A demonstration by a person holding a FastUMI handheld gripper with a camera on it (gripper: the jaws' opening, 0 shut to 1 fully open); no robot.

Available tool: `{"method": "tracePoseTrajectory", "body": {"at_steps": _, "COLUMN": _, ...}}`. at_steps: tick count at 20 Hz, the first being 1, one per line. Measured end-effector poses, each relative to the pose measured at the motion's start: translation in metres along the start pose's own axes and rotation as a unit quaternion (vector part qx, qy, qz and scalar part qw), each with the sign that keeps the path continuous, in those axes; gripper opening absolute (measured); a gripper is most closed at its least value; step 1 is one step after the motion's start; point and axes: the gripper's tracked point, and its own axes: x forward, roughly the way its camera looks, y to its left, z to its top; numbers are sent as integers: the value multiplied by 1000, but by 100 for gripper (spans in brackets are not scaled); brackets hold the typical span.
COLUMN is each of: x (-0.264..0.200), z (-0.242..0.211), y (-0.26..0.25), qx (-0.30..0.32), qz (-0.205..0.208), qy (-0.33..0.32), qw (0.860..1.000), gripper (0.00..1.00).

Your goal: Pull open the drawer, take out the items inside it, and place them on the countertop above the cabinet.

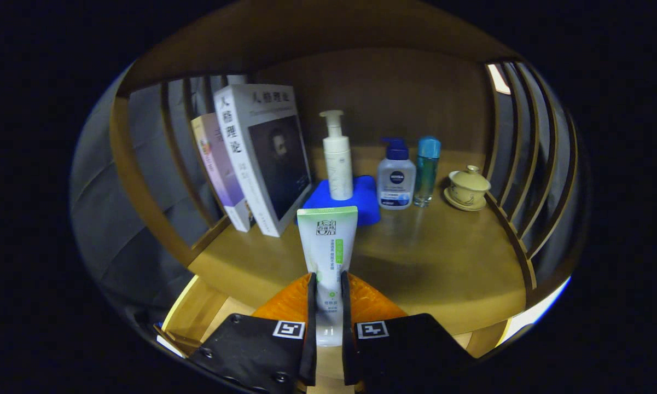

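Note:
My gripper [326,282] is shut on a white and green tube [328,246], with both fingers pressing its lower part. The tube stands upright between the fingers, held above the front part of the wooden countertop [437,268]. Below the countertop's front edge, a bit of the open wooden drawer [197,317] shows to the left of the fingers; its inside is mostly hidden by the gripper.
Beyond the tube, on the countertop: two leaning books [257,158], a white pump bottle [337,156] on a blue cloth [364,200], a blue-capped pump bottle [396,175], a slim teal bottle [427,169] and a lidded teacup [467,189]. Slatted wooden sides [525,164] flank the shelf.

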Motion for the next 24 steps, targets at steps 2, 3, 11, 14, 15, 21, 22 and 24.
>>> {"method": "tracePoseTrajectory", "body": {"at_steps": 2, "x": 10, "z": 3, "y": -12, "qx": 5, "qz": -23, "qy": -10, "qw": 1000, "gripper": 21}}
{"method": "tracePoseTrajectory", "body": {"at_steps": 3, "x": 14, "z": 2, "y": -15, "qx": 10, "qz": -32, "qy": -12, "qw": 999, "gripper": 20}}
{"method": "tracePoseTrajectory", "body": {"at_steps": 11, "x": 23, "z": 14, "y": -23, "qx": 27, "qz": -87, "qy": -70, "qw": 993, "gripper": 47}}
{"method": "tracePoseTrajectory", "body": {"at_steps": 14, "x": 2, "z": 25, "y": -20, "qx": 2, "qz": -96, "qy": -104, "qw": 990, "gripper": 86}}
{"method": "tracePoseTrajectory", "body": {"at_steps": 15, "x": 1, "z": 26, "y": -20, "qx": -15, "qz": -106, "qy": -114, "qw": 988, "gripper": 99}}
{"method": "tracePoseTrajectory", "body": {"at_steps": 21, "x": -57, "z": 18, "y": 19, "qx": -95, "qz": -99, "qy": -185, "qw": 973, "gripper": 98}}
{"method": "tracePoseTrajectory", "body": {"at_steps": 22, "x": -64, "z": 14, "y": 25, "qx": -101, "qz": -98, "qy": -194, "qw": 971, "gripper": 98}}
{"method": "tracePoseTrajectory", "body": {"at_steps": 24, "x": -78, "z": 1, "y": 34, "qx": -110, "qz": -92, "qy": -207, "qw": 968, "gripper": 98}}
